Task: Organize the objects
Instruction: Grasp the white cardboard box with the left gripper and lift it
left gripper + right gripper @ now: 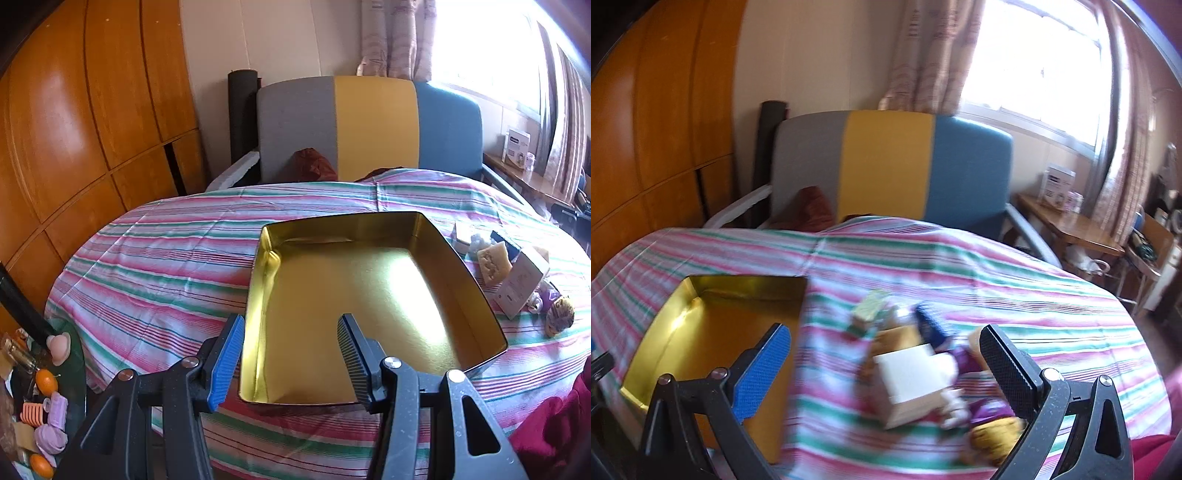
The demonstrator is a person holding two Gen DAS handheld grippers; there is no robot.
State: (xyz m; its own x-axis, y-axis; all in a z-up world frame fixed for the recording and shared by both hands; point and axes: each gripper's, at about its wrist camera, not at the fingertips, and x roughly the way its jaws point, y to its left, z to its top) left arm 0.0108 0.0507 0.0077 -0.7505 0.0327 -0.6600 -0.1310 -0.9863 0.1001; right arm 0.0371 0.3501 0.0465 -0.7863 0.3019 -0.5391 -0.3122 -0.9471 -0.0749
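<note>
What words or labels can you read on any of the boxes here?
None can be read.
White carton beside the gold tin: small dark print, too small.
White box on the wooden windowside shelf: dark logo bar and picture, too small.
Pile of packets on the striped cloth: motion-blurred.

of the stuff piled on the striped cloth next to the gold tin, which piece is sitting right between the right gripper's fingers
The white box. It sits centred in the open right gripper, nearer than the blue packet and green-topped piece behind it; the purple wrappers lie toward its right finger.
</note>
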